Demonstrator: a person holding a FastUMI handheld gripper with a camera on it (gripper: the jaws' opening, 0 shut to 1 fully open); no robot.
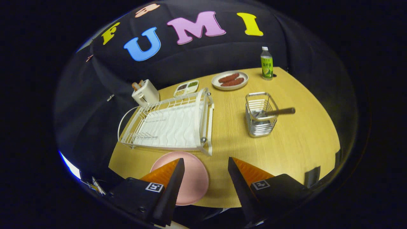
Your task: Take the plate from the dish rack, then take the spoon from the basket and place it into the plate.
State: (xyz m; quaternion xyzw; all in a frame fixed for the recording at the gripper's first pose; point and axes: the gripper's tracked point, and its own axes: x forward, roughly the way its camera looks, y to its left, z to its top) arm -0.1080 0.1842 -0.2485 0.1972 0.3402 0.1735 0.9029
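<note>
The gripper (206, 165) is held wide open with nothing between its fingers. The pink plate (194, 178) is laid flat on the wooden table (295, 143), near the fingers and partly hidden by the left one. The white dish rack (168, 122) is seen just beyond the plate. The spoon (279, 111) is stood in the wire basket (260, 114), farther off to the right.

Non-task items: wooden table (295, 143) across the middle. Toaster (145, 92) at upper left, off the table's far corner (something sticking out of its slots, can't tell what). Small divided dish (186, 88) right of it. Plate with two sausages (230, 80) top centre. Green-label bottle (266, 63) upper right, upright.
</note>
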